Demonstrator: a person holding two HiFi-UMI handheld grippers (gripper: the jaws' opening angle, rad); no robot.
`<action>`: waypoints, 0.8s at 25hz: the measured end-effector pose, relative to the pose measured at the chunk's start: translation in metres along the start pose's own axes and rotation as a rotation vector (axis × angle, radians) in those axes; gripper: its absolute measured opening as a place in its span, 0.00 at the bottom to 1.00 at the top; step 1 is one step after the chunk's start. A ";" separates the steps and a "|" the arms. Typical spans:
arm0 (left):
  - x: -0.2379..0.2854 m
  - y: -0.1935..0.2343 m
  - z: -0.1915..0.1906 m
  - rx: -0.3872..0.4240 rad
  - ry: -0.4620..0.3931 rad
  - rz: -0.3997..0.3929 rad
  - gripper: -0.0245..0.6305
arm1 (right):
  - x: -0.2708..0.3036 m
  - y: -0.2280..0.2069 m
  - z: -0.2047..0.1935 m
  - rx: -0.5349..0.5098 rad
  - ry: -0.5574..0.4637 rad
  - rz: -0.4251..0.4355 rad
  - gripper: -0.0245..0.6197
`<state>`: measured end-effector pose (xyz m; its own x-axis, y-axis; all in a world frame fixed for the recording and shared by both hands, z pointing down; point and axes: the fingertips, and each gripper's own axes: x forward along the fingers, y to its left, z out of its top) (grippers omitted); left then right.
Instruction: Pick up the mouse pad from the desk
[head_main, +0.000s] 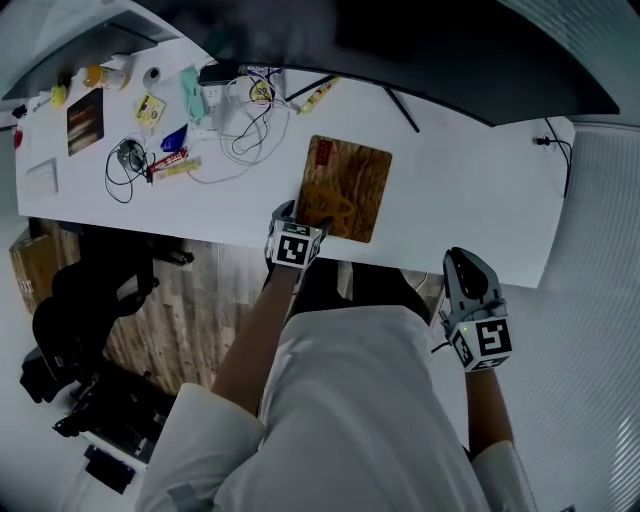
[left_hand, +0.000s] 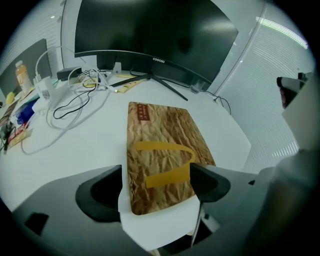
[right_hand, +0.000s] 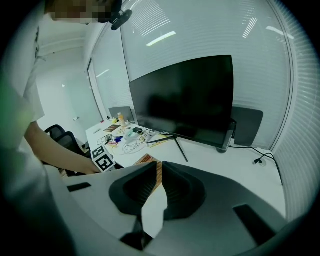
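The mouse pad (head_main: 345, 188) is laid flat on the white desk (head_main: 450, 190), near its front edge. Its long axis is set from 6 toward 12 o'clock, its far end pointed at the monitor (left_hand: 150, 35). Yellow arches are printed on its crumpled-brown face. A small red label at its far corner cannot be read. Small lettering, roughly "coocaa", is seen on the monitor's bezel.

The left gripper (left_hand: 156, 175) is held forward on an outstretched forearm, jaws spread wide, nothing gripped, the pad's near end lying between them. The right gripper (right_hand: 159, 172) is kept back at 4 o'clock, off the desk, jaws almost together and empty.
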<state>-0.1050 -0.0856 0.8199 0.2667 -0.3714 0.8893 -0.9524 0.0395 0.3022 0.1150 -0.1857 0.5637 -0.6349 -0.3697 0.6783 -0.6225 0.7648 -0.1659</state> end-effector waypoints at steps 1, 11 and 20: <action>0.003 0.001 -0.001 -0.015 0.013 0.010 0.66 | 0.003 -0.003 0.001 0.001 0.002 0.005 0.12; 0.012 0.004 0.000 -0.032 0.086 0.207 0.66 | 0.022 -0.027 0.003 0.016 0.029 0.051 0.12; 0.010 0.003 0.001 -0.036 0.059 0.216 0.64 | 0.034 -0.032 0.000 0.021 0.043 0.099 0.12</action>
<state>-0.1056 -0.0898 0.8299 0.0662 -0.2962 0.9528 -0.9828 0.1458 0.1136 0.1138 -0.2224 0.5922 -0.6736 -0.2700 0.6880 -0.5678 0.7850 -0.2478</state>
